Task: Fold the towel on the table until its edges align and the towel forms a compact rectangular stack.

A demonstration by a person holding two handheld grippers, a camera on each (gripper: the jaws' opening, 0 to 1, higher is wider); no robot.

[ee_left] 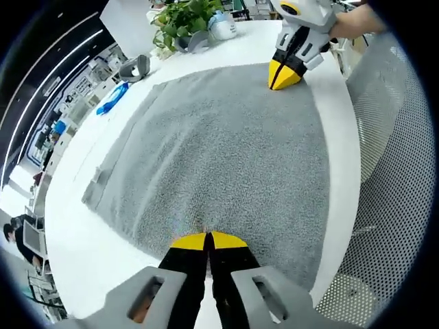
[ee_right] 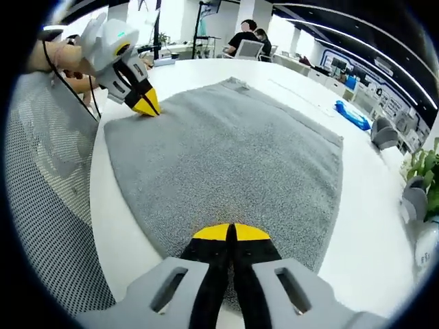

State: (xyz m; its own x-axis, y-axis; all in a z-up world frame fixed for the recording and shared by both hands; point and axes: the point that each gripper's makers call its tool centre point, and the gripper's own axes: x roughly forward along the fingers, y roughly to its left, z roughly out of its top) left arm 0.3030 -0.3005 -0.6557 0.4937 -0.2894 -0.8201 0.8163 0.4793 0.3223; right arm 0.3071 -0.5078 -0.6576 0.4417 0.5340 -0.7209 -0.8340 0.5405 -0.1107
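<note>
A grey towel (ee_left: 219,151) lies spread flat on the white table (ee_left: 89,240). In the left gripper view my left gripper (ee_left: 207,240) has its yellow-tipped jaws pressed together on the towel just inside its near edge. The same gripper (ee_right: 146,105) appears in the right gripper view at the towel's (ee_right: 233,157) far left corner, held by a hand. My right gripper (ee_right: 231,232) is likewise shut on the towel by its near edge, and in the left gripper view it (ee_left: 282,77) pinches the far right corner.
A potted plant (ee_left: 182,20), a white-blue object (ee_left: 221,26), grey rounded items (ee_left: 137,67) and a blue item (ee_left: 112,99) sit at the table's far side. A mesh chair (ee_left: 391,171) stands beside the table edge. People sit at desks (ee_right: 248,38) in the background.
</note>
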